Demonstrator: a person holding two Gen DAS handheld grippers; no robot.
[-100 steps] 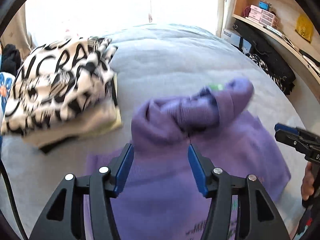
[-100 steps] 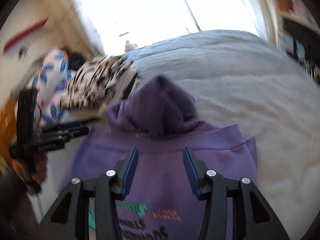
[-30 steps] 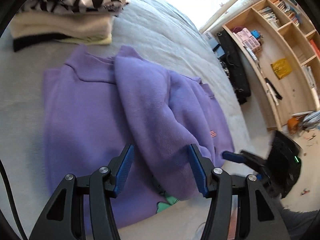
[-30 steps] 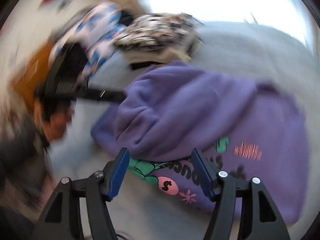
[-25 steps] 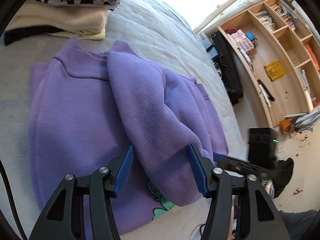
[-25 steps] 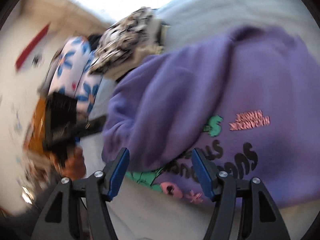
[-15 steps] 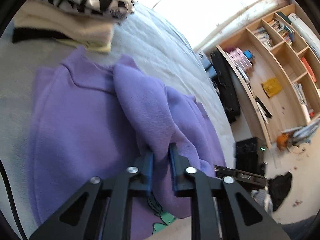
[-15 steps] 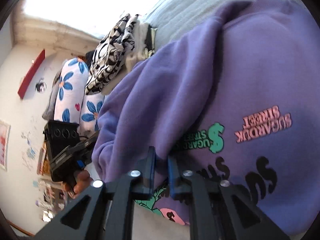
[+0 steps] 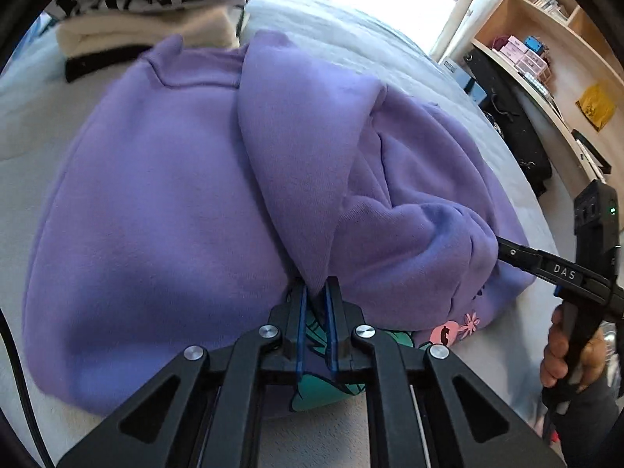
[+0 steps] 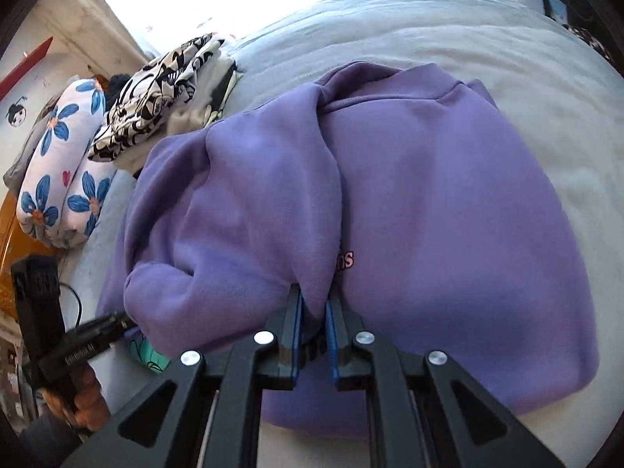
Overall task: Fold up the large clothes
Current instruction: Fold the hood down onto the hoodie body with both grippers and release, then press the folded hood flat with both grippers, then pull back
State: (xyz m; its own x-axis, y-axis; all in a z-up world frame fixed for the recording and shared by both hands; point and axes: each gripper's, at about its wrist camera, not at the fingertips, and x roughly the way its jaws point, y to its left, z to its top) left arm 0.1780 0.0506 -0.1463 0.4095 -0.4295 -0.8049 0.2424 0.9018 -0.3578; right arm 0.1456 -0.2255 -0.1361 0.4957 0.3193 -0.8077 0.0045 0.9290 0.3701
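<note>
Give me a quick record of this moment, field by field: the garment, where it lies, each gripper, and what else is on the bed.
garment: purple sweatshirt, partly folded
surface: grey bed cover
left gripper: shut on a fold of the sweatshirt, near its printed front
right gripper: shut on a fold of the same sweatshirt
nearby: stack of folded clothes, black-and-white patterned piece on top

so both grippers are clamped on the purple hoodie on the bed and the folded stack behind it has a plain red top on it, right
Not quite. Both the left gripper and the right gripper are shut on the purple hoodie on the bed, but the top of the folded stack is a black-and-white patterned garment, not plain red. The right wrist view shows it best.
</note>
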